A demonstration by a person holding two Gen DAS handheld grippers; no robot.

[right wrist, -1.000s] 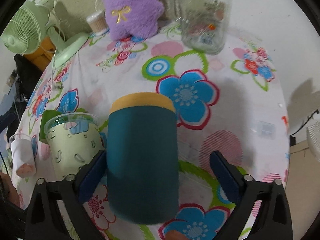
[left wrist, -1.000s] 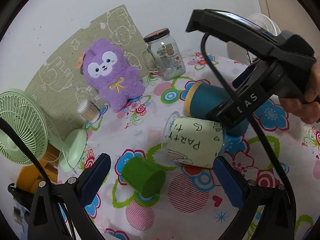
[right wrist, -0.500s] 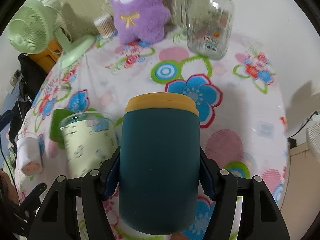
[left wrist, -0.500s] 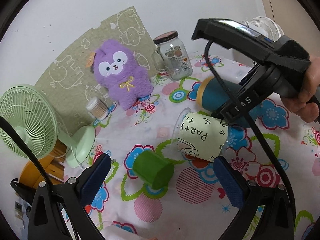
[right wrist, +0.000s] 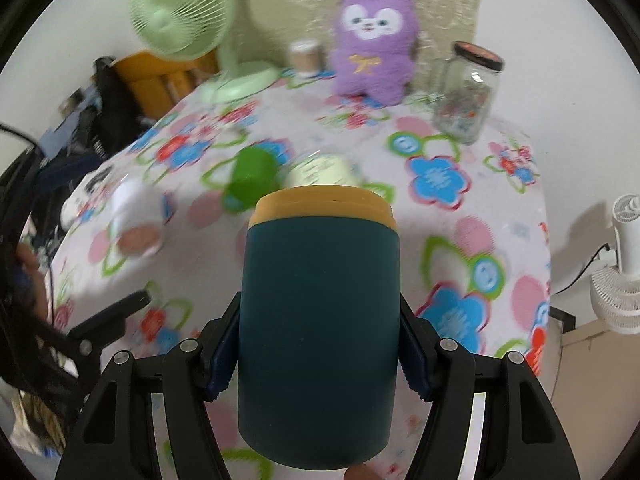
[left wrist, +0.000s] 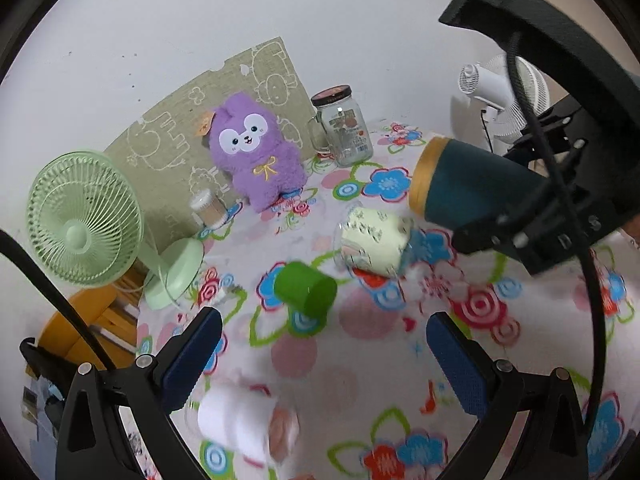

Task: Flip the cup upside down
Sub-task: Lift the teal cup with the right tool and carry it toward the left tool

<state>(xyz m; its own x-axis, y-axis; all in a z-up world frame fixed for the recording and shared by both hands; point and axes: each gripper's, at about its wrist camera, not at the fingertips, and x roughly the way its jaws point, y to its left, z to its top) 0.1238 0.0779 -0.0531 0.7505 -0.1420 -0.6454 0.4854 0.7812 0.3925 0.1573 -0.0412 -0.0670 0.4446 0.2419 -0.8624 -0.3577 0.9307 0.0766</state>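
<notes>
Right gripper clamped on teal cup, blue pads pressed to both sides of its lower body. In the right wrist view the cup's long axis runs straight away from the camera along the fingers, yellow rim band at 12 o'clock, base toward the camera at 6. In the left wrist view the same teal cup hangs in the air above the floral tablecloth, axis near horizontal, slightly tilted, yellow rim pointing to 9–10 o'clock, base hidden inside the right gripper at 3 o'clock. Cup clear of the cloth, not touching anything on it.

Left gripper jaws wide, nothing between the blue pads, low at 6 o'clock.

Nearest on the cloth: white-and-pink item, blurred, at 7 o'clock of the left view. Next, green cup on its side near centre. Just past it, pale green printed cup also lying down, below and beside the held cup's rim. Farther, toward 10 o'clock, green desk fan at the table edge, small round container near it. At the back, purple plush toy at 12 o'clock, glass jar just at 1 o'clock of it, patterned green board behind against the wall. White fan beyond the table at 2 o'clock.
</notes>
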